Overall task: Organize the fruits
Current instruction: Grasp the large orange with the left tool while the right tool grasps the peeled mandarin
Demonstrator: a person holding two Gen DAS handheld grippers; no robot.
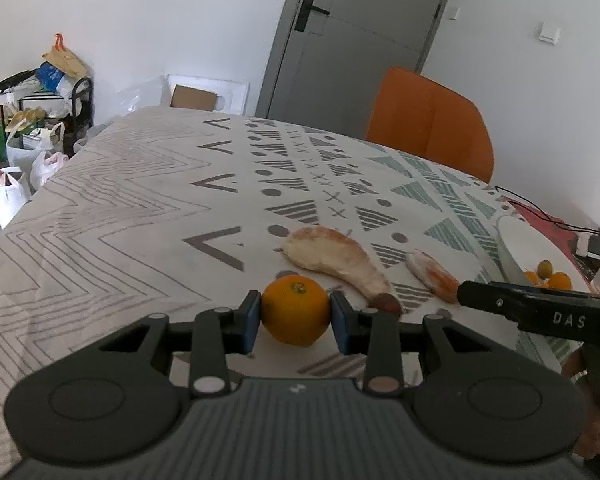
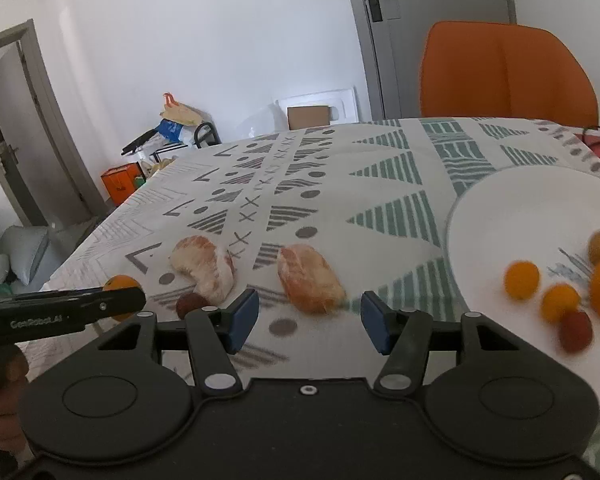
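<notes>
The left hand-held gripper (image 1: 296, 316) has its pads pressed on an orange (image 1: 296, 309) resting on the table (image 1: 120, 208). The right hand-held gripper (image 2: 309, 316) stands partly open and empty; a peeled segment (image 2: 310, 278) lies just ahead between its fingers, long axis slanting, the plate (image 2: 512, 208) to its right.

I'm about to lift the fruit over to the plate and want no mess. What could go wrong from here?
1. The left gripper pinches the round orange at its sides; it may roll out.
2. The right gripper has open jaws around the soft peeled segment; a hard squeeze could crush it.
</notes>
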